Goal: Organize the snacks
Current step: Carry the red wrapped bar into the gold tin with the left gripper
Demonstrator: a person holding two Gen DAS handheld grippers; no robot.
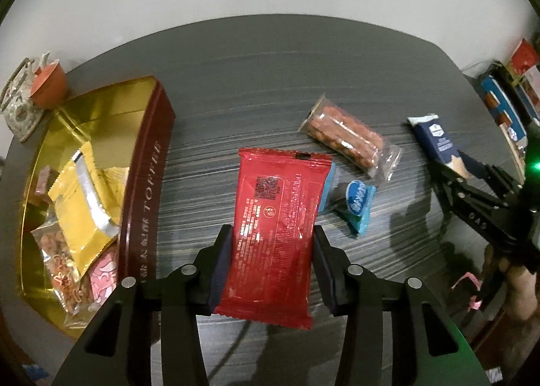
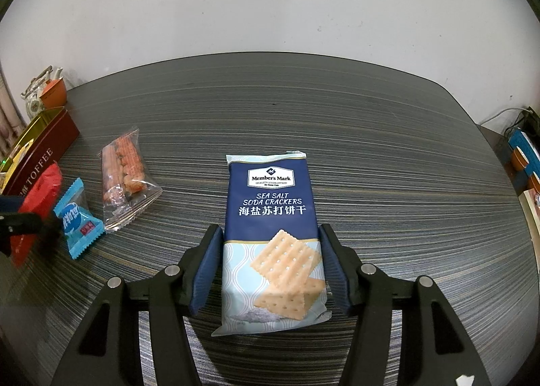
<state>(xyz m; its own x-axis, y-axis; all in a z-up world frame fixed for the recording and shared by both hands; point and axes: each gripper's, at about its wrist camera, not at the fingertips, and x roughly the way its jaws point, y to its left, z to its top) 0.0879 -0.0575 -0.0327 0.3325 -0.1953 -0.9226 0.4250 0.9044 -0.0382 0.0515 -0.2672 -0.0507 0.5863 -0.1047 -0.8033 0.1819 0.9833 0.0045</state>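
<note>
Here the red packet partly hides the blue candy.

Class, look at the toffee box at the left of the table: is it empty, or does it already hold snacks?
It holds snacks. Inside the toffee box lie a yellow packet, a clear bag and a pink sweet.

teapot | orange cup touching it | table dark, striped

left gripper: black angular linkage arms, round silver pivot pins, dark navy ribbed pads | right gripper: same black frame, silver pins, blue ribbed pads; green light near its body
</note>
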